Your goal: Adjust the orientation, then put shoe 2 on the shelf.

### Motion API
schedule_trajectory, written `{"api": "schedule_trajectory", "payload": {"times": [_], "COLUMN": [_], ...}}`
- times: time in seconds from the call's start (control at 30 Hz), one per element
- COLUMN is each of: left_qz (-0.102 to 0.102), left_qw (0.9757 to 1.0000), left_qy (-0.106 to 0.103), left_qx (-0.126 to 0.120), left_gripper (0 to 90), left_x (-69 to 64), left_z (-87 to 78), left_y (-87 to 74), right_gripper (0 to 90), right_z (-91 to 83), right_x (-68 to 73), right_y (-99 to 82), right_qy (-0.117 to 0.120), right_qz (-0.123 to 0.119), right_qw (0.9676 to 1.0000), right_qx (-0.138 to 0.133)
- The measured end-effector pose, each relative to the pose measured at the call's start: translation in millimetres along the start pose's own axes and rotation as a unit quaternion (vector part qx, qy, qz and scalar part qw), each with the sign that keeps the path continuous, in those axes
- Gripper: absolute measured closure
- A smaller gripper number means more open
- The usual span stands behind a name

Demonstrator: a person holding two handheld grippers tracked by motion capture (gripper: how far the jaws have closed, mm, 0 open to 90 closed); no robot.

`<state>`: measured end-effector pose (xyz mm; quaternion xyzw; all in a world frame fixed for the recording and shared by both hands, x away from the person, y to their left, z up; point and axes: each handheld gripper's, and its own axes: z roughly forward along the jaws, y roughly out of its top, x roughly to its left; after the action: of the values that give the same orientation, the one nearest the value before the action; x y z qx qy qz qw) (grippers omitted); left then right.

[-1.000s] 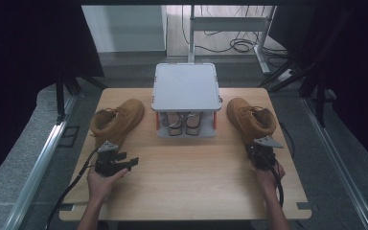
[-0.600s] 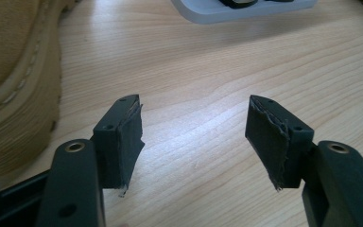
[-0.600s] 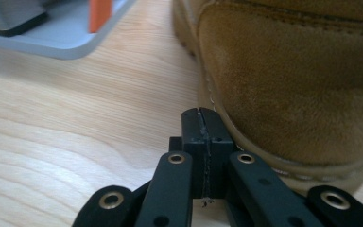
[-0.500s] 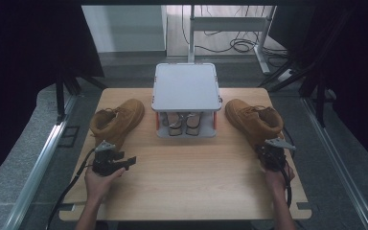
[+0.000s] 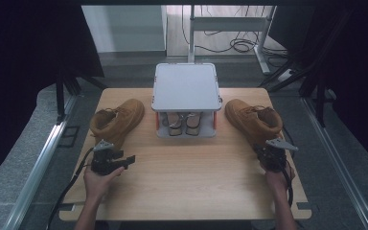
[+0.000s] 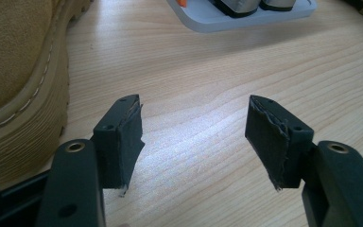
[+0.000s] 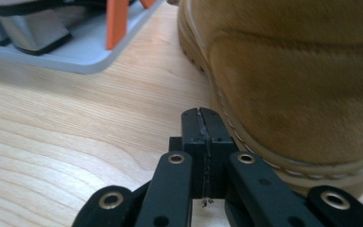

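Two tan boots stand on the wooden table, the left boot [image 5: 117, 120] and the right boot [image 5: 253, 119], either side of a grey two-tier rack [image 5: 187, 86]. A pair of shoes [image 5: 184, 122] sits on the rack's lower shelf. My left gripper [image 5: 127, 160] rests near the left boot's heel and points right, open with nothing between its fingers [image 6: 194, 111]. The left boot's sole [image 6: 14, 71] lies just beside the left jaw. My right gripper [image 5: 264, 149] is shut and empty [image 7: 202, 116], its tips close by the right boot's sole [image 7: 293, 71]; whether they touch I cannot tell.
The rack's grey base [image 7: 75, 52] with an orange post [image 7: 117, 21] stands ahead and to the left of the right gripper. Bare table [image 5: 191, 172] stretches between the two hands. Cables and a desk frame [image 5: 230, 28] lie on the floor beyond the table.
The right hand and its gripper have shifted slightly to the right beside the boot's heel. The left gripper has stayed where it was.
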<state>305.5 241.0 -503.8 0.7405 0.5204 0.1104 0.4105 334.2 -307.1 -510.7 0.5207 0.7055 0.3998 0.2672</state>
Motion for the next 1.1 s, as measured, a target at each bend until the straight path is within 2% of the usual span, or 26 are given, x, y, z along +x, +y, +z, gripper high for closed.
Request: {"api": "schedule_trajectory", "payload": {"times": [0.23, 0.33, 0.43, 0.53, 0.7, 0.83, 1.0, 1.1], "left_qz": [0.002, 0.009, 0.015, 0.022, 0.024, 0.020, 0.023, 0.019], "left_qw": [0.9999, 0.9996, 0.9992, 0.9986, 0.9972, 0.9952, 0.9934, 0.9915], "left_qy": [0.001, 0.009, 0.005, 0.004, 0.003, -0.002, 0.025, 0.053], "left_qx": [-0.016, -0.025, -0.038, -0.049, -0.071, -0.095, -0.109, -0.118], "left_gripper": [37.2, 37.2, 37.3, 37.3, 37.3, 37.3, 37.3, 37.3], "left_x": [-0.8, -4.6, -8.4, -9.8, -9.0, -4.6, 3.6, 12.3], "left_z": [-4.9, -9.4, -14.3, -21.3, -35.7, -53.8, -77.7, -89.9], "left_y": [2.1, 5.7, 9.5, 14.4, 25.7, 36.6, 51.5, 59.1], "right_gripper": [88.6, 85.9, 83.7, 81.9, 73.2, 60.3, 52.9, 51.7], "right_z": [-8.1, -13.5, -19.5, -23.5, -26.6, -28.5, -33.5, -38.4], "right_x": [6.6, 10.6, 16.6, 20.0, 24.8, 32.3, 40.9, 41.5], "right_y": [7.1, 12.1, 18.3, 21.9, 29.9, 39.7, 49.4, 50.0], "right_qy": [0.022, 0.035, 0.044, 0.053, 0.073, 0.086, 0.106, 0.111], "right_qz": [0.002, -0.004, -0.016, -0.015, -0.014, -0.013, -0.016, -0.017], "right_qw": [0.9996, 0.9991, 0.9984, 0.9977, 0.9963, 0.9950, 0.9922, 0.9908], "right_qx": [-0.019, -0.024, -0.031, -0.038, -0.044, -0.049, -0.065, -0.075]}}
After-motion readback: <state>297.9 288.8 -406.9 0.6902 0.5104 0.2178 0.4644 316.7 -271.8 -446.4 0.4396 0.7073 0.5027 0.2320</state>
